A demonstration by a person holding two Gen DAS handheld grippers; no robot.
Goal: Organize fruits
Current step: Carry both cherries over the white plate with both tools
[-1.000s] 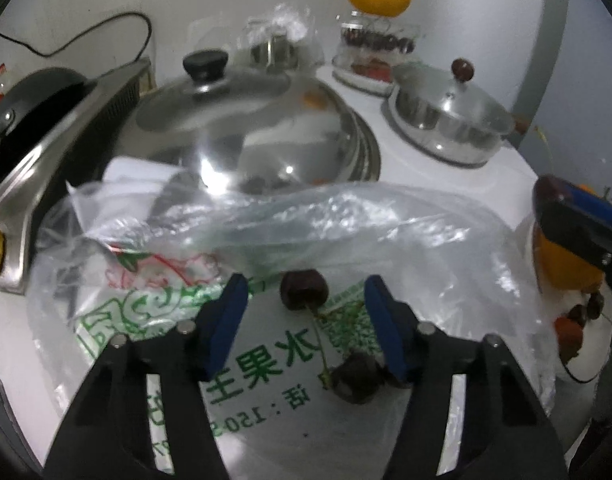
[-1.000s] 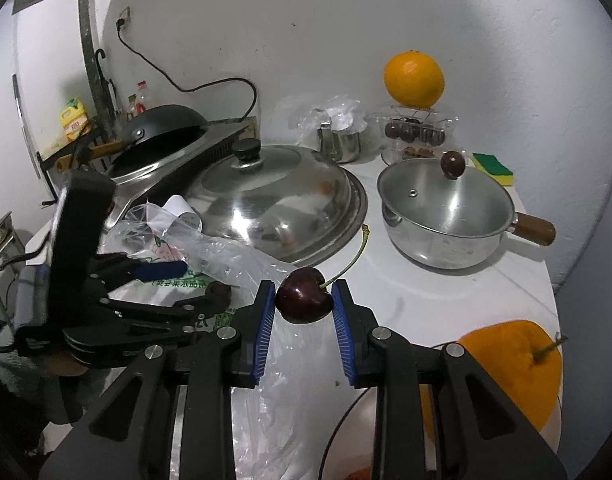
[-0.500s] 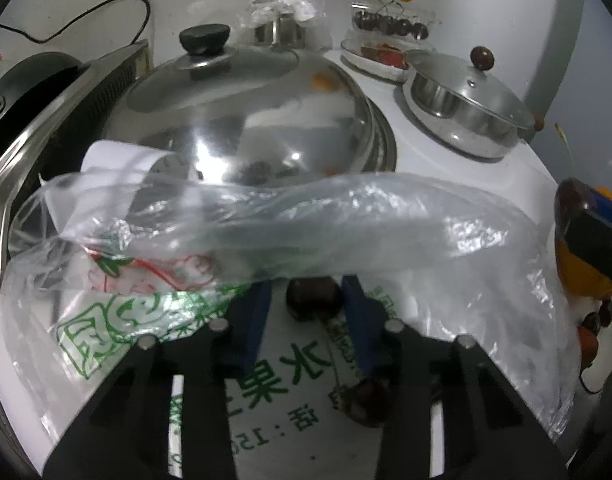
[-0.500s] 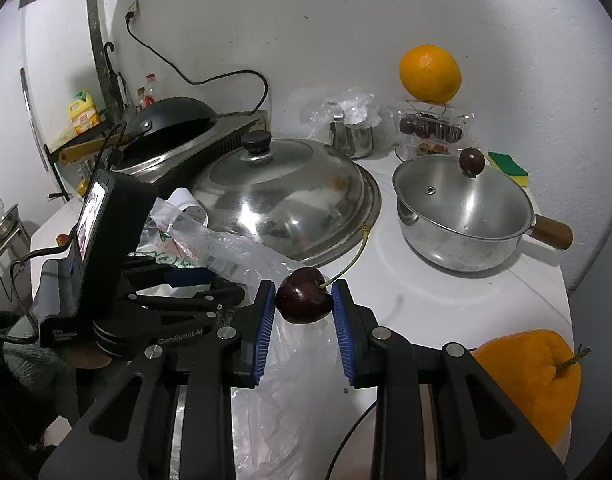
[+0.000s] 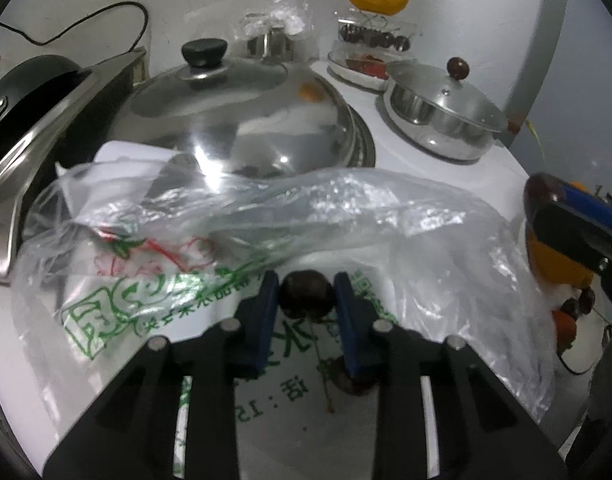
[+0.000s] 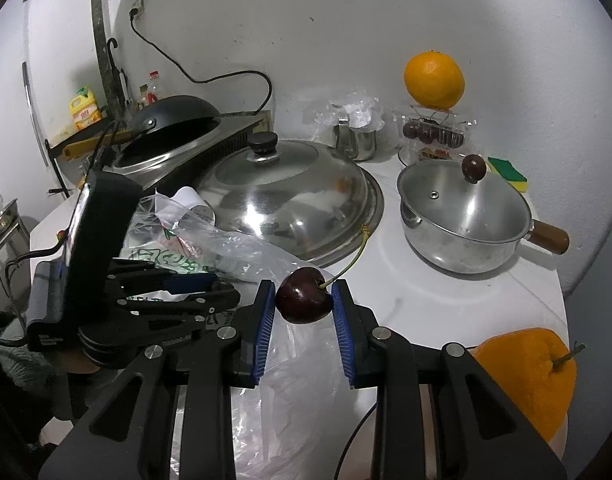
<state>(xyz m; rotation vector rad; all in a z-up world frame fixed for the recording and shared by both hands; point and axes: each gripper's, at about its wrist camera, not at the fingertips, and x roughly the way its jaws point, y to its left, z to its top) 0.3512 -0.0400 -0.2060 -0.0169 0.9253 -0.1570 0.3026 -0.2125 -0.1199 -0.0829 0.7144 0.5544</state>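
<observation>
My left gripper [image 5: 306, 286] reaches into a clear plastic bag [image 5: 386, 216] with green print, its jaws closing onto a dark cherry [image 5: 306, 295] that both blue pads touch. A second cherry [image 5: 356, 378] lies on the bag just behind the right finger. Off to the side, my right gripper [image 6: 304, 294] stays shut on another dark cherry [image 6: 304, 301], held above the bag with its stem pointing up and right. The left gripper [image 6: 194, 282] also shows in the right wrist view, low over the bag [image 6: 242, 248].
A big steel lid [image 6: 282, 196] and a lidded saucepan [image 6: 466, 216] stand behind the bag. An orange [image 6: 434, 80] sits on a clear box of cherries [image 6: 430, 134] at the wall. Another orange [image 6: 530, 376] lies at the near right. A stove with a black pan [image 6: 174, 120] is at the left.
The left gripper's jaws went from wide apart to pressed against the cherry in the bag, and the gripper moved slightly forward. The right gripper kept still with its cherry.
</observation>
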